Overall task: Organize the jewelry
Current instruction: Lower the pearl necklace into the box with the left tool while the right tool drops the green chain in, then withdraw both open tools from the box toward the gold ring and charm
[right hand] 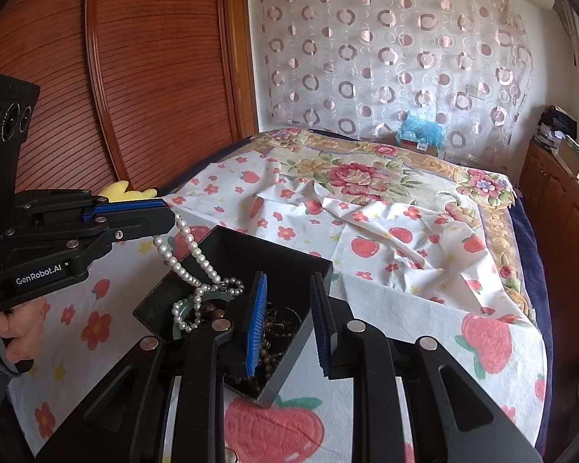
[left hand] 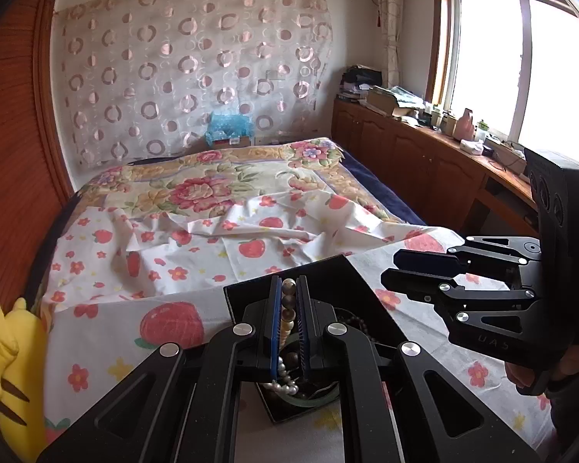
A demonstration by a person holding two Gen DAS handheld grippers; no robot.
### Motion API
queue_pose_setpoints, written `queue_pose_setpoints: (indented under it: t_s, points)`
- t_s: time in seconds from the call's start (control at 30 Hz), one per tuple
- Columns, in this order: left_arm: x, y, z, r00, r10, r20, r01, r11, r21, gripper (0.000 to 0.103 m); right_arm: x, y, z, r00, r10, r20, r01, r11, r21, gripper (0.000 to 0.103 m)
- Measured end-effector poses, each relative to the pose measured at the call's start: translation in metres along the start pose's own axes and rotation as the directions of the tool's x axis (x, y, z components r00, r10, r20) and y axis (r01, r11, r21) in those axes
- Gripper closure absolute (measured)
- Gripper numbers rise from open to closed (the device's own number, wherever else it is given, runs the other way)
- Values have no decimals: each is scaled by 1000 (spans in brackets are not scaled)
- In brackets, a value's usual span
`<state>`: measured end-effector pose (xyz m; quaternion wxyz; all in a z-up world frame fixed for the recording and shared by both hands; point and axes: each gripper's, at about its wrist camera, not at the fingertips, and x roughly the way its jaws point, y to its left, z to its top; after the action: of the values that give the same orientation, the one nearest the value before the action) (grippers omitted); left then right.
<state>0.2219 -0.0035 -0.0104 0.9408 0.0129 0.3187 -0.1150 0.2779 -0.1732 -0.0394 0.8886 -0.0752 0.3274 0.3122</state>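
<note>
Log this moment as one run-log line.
left gripper: shut on pearl necklace, lifted from black box | right gripper: open, over box | surface: bedsheet

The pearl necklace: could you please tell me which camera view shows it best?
The right wrist view: the pearl necklace hangs in full from the left gripper into the black box. The left wrist view shows only some beads between the fingers.

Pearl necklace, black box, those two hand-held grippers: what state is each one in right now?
Left hand-held gripper: shut on pearl necklace.
Pearl necklace: partly lifted, lower end trailing in the box.
Black box: open, no lid on, jewelry inside.
Right hand-held gripper: open, holding nothing, over the box.
</note>
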Motion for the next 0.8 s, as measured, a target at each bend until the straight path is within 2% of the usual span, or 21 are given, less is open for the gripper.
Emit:
queue_pose_setpoints:
  t_s: [0.4, 0.47, 0.6, 0.73, 0.8]
  points:
    - [-25, -15, -17, 1000, 9, 7, -9, 1000, 14, 94, -28, 4, -23, 999, -32, 7, 32, 999, 18, 78]
    - [-30, -16, -26, 1000, 9, 1, -9, 1000, 9, 84, -33, 5, -30, 999, -39, 5, 39, 999, 22, 78]
    - [-35, -15, -45, 1000, 7, -17, -7, 1000, 0, 77, -41, 6, -49, 999, -51, -11, 51, 998, 34, 78]
    - [-37, -17, -70, 999, 3, -54, -3, 1000, -4, 64, -43, 12, -70, 997, -56, -45, 58, 998, 33, 78]
    - [-38, -19, -80, 998, 7, -60, -7, 1000, -6, 54, -42, 15, -78, 996, -57, -61, 59, 998, 30, 78]
